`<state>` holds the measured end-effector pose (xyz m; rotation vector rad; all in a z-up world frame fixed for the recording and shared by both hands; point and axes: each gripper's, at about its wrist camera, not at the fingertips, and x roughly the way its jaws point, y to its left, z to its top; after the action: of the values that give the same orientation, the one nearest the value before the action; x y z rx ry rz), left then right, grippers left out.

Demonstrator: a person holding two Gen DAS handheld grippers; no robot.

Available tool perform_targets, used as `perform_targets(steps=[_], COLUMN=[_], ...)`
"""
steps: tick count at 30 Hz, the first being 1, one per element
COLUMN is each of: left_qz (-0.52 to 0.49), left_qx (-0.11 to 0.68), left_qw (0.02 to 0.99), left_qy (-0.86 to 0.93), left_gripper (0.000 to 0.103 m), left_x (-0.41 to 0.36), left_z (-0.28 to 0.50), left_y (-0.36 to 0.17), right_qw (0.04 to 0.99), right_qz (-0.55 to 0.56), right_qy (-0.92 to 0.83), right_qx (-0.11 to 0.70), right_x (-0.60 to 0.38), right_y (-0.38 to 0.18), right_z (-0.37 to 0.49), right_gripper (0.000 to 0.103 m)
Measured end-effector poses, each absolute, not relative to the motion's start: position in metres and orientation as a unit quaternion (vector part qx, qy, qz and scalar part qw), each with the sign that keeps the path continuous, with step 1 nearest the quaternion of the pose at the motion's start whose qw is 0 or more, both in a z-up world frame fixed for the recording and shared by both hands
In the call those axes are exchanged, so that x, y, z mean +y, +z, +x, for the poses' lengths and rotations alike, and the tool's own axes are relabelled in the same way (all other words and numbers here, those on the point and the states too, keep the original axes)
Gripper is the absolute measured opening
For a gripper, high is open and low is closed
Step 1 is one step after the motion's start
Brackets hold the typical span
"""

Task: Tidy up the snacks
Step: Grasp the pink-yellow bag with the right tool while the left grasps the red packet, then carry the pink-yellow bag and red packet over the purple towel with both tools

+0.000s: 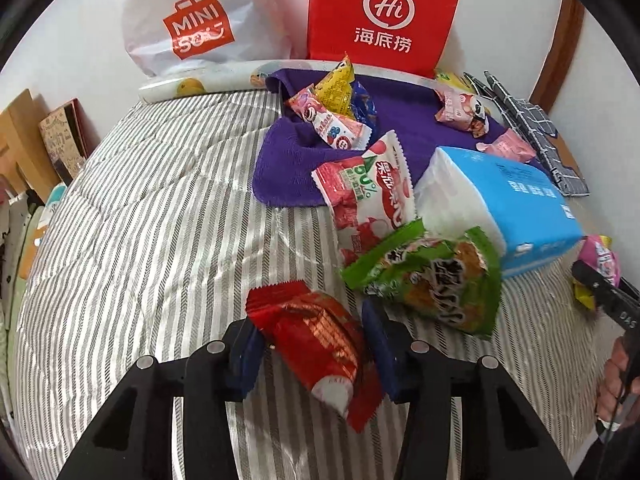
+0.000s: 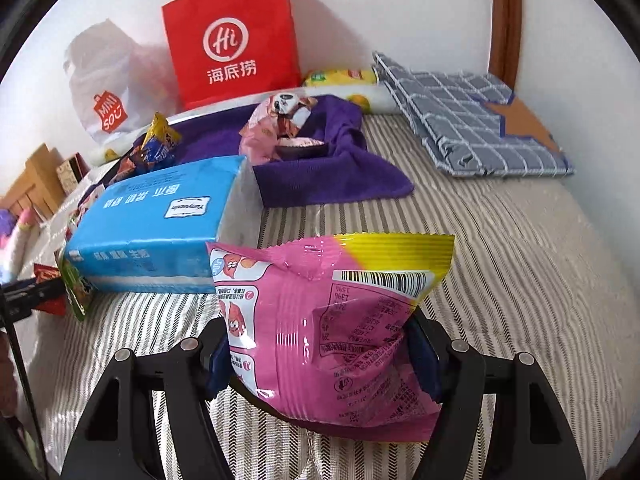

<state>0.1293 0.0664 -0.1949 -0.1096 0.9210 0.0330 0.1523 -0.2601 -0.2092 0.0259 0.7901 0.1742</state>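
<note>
A red snack packet is clamped between the blue pads of the left gripper, whose jaws are drawn in partway against its sides, low over the striped bedcover. A pink and yellow snack bag is gripped in the right gripper, its jaws set wide and pressed into the bag's sides, barcode side shown to the camera. Just beyond the red packet, a green snack packet is seen lying on the cover, touching a red-and-white packet and a blue tissue pack. Farther back, a purple cloth is spread out, with several small sweets packets heaped on it. Against the wall, a red paper bag and a white plastic bag are stood upright. A checked folded cloth is laid at the far right.
</note>
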Motion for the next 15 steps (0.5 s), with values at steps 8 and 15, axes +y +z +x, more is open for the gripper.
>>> perform_targets(steps=[8, 15], left_qz=[-0.026, -0.033], left_qx=[0.430, 0.431], left_qw=[0.901, 0.900], left_qy=[0.048, 0.044], left_gripper=[0.049, 0.067], left_x=[0.062, 0.067], left_z=[0.126, 0.123], left_y=[-0.196, -0.198], right_qw=[0.912, 0.914], right_qz=[0.053, 0.043], right_qy=[0.099, 0.097], right_qx=[0.394, 0.392], right_x=[-0.272, -0.267], right_y=[-0.216, -0.218], right_z=[0.154, 0.155], right_gripper=[0.072, 0.072])
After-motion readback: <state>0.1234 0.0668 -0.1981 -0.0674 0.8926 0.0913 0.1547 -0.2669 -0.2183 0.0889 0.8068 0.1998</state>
